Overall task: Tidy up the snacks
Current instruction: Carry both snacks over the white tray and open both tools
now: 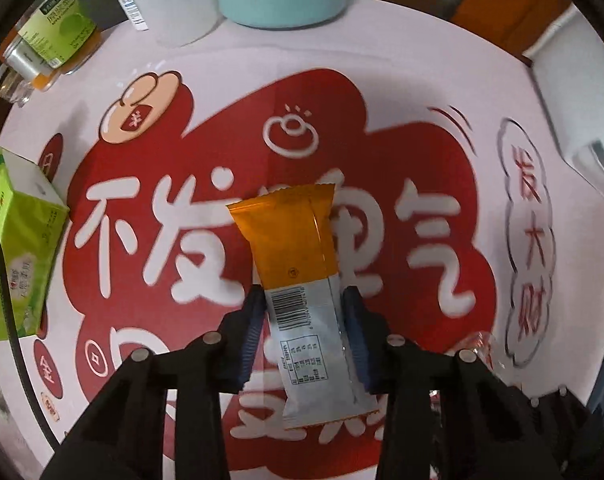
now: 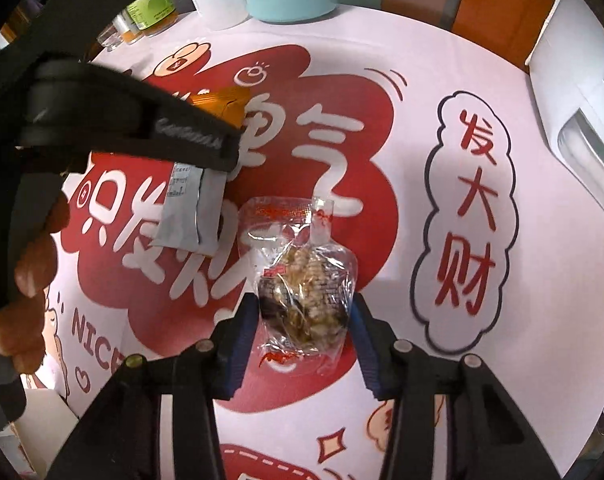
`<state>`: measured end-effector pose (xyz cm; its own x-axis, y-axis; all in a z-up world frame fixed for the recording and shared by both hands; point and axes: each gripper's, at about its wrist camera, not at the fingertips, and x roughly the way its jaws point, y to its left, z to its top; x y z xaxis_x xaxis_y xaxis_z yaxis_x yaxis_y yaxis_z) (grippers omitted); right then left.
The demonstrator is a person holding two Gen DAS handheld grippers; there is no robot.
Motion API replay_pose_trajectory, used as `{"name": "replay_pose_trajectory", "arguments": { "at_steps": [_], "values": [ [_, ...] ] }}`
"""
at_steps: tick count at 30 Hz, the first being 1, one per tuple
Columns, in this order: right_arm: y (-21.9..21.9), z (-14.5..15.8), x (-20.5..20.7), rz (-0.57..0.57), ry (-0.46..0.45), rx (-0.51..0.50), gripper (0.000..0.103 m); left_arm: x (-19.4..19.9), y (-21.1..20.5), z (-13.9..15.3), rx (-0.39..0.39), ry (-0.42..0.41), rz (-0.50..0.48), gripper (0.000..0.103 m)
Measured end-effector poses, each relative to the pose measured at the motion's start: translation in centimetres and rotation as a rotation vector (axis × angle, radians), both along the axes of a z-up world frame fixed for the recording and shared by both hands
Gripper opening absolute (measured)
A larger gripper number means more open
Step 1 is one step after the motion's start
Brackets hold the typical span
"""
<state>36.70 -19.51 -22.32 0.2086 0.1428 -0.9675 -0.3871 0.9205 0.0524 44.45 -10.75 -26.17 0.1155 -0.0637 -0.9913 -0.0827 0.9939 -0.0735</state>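
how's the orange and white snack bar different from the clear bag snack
The orange-and-white snack bar has an opaque wrapper with a barcode, hiding its contents; the clear snack packet shows brownish food inside. The bar is long and flat; the packet is shorter, lumpy and crinkled. The bar sits between the left gripper's pads; the packet between the right gripper's. Both lie on the red-and-white printed tablecloth, each with blue pads against its sides.

snack bar (image 1: 298, 280): orange, white | snack bag (image 2: 302, 276): clear, red print | tablecloth (image 1: 401, 92): white, red cloud
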Motion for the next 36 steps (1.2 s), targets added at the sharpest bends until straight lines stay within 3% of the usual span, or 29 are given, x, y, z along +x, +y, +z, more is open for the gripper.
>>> {"name": "replay_pose_trajectory", "arguments": {
  "at_steps": [4,8,11,20,29,36],
  "values": [
    [0.2,0.3,-1.1,0.001,-0.005,-0.008,0.046,-2.7,0.0,1.3,-0.031,-0.028,-0.041,0.035],
    [0.2,1.6,-3.9,-0.014,-0.02,0.038,0.045,-6.6,-1.0,5.0,-0.007,-0.083,-0.105,0.035],
    [-0.3,4.1,-5.9,-0.02,-0.047,0.06,0.045,-9.2,-1.0,8.9,0.0,-0.138,-0.159,0.035],
    [0.2,13.3,-9.5,-0.041,-0.175,0.167,0.045,-13.4,5.9,20.7,-0.001,-0.272,-0.197,0.035],
    [2.2,21.7,-19.0,-0.005,-0.299,0.227,0.045,-26.4,9.7,30.6,0.037,-0.374,-0.171,0.035],
    [2.5,24.9,-28.0,0.048,-0.362,0.269,0.046,-36.6,10.5,34.7,0.03,-0.451,-0.185,0.036]
  ]
}}
